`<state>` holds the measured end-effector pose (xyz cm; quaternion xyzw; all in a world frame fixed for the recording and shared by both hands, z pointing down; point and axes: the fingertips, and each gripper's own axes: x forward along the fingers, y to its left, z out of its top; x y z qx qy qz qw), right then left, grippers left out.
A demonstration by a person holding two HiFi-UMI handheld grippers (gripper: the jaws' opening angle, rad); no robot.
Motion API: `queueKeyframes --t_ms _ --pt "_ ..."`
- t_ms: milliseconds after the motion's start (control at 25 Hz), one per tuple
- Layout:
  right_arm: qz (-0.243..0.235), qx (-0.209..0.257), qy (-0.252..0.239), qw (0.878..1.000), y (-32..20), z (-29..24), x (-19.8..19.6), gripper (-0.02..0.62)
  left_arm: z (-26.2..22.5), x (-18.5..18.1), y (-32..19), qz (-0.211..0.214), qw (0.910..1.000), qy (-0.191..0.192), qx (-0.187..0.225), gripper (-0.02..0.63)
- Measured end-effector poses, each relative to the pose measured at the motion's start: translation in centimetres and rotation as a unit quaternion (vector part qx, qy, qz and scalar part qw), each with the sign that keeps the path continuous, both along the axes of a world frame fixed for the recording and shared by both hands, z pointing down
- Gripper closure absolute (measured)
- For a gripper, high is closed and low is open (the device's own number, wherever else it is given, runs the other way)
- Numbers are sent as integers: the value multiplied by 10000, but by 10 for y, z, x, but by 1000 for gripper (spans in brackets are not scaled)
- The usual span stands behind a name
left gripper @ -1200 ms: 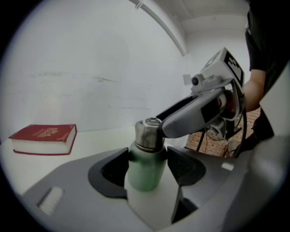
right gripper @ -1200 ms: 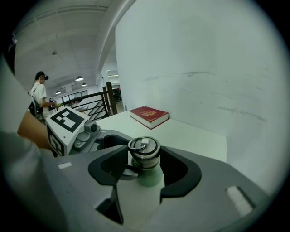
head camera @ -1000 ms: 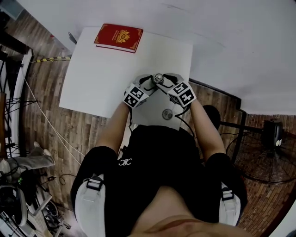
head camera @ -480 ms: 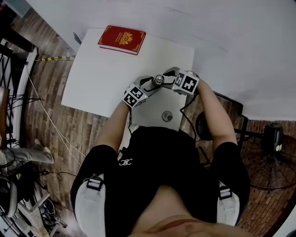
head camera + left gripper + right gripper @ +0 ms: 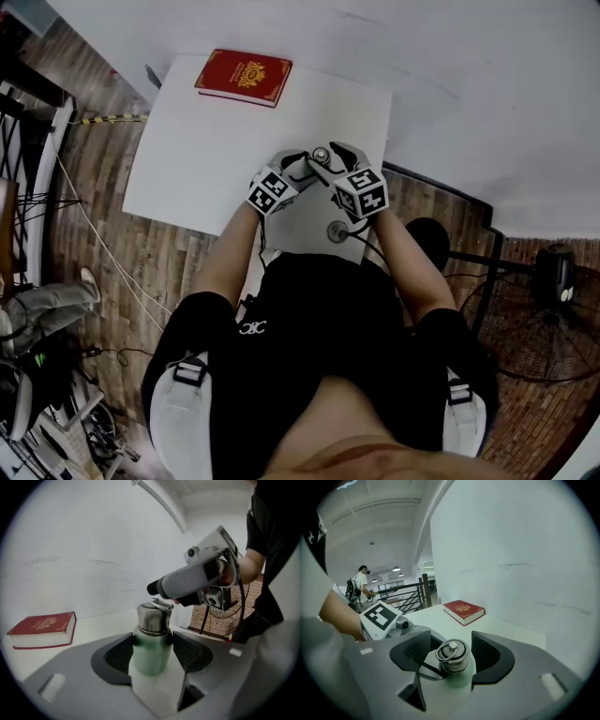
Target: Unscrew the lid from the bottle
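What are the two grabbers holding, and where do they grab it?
The left gripper clamps the green bottle by its body, just under the steel lid. The right gripper is opening around the lid, not gripping it.

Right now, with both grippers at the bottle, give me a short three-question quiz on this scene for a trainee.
1. True or false: the left gripper clamps the green bottle by its body.
2. What lies at the far edge of the white table? A) red book B) mug C) plate
3. Fill in: between the right gripper's jaws stands the bottle's steel ____.
Key: 1 true. 2 A. 3 lid; those jaws are opening around it.
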<state>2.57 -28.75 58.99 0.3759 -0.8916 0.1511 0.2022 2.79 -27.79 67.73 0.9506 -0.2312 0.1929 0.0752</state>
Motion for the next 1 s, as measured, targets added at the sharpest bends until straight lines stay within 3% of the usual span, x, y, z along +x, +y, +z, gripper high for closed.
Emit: queueKeyframes --t_ms 240,400,600,800,920,1000 --pt "1269 120 -43 9918 -12 21 2 334 1 1 1 13 10000 5 -29 289" --pt "1264 224 149 9916 -10 24 2 337 0 1 2 30 10000 17 -41 288" --pt "621 185 104 9978 -10 26 0 339 0 -1 1 35 10000 21 -36 288" --pt "-635 46 465 9969 -6 30 -6 339 0 0 1 48 10000 11 -39 290" --pt "-1653 -123 891 9821 -2 36 -8 339 1 0 1 70 10000 -37 -58 290" --pt "-2317 -252 1316 9635 2 39 -9 339 1 0 2 84 9999 -44 -69 290"
